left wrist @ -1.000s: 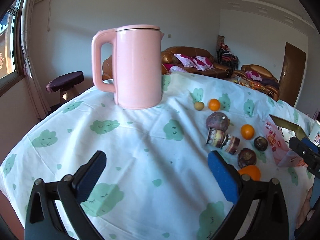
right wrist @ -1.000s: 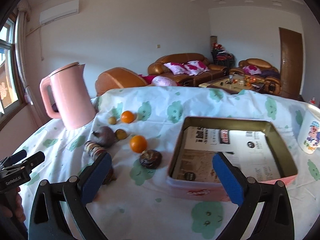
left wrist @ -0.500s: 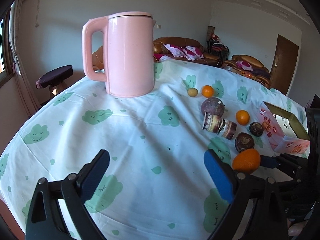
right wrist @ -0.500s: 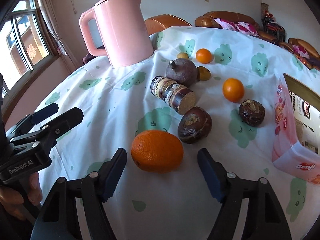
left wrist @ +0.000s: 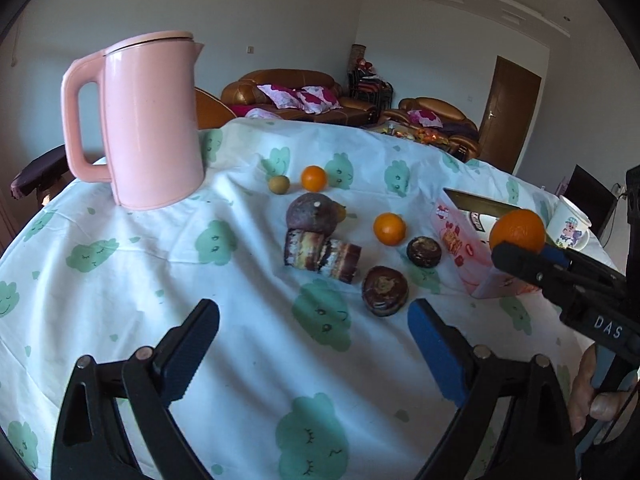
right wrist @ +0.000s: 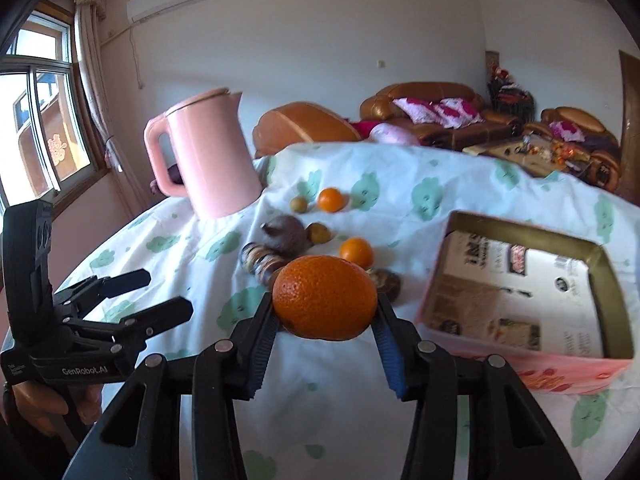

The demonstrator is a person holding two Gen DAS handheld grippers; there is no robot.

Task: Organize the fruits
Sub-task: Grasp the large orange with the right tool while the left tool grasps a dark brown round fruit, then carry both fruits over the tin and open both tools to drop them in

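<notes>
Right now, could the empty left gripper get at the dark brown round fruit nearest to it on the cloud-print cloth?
Probably yes. The left gripper is open, and the dark brown round fruit lies just ahead of its right finger with only bare cloth between them.

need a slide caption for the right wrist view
Right claw grips a large orange above the cloud-print tablecloth, beside the open pink box.

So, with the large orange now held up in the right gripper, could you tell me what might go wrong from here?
The right gripper pinches the large round orange only at its sides, so it could slip and fall among the fruit below. The pink open box looks tilted; dropping it in may tip it. The paper cup stands close by.
</notes>
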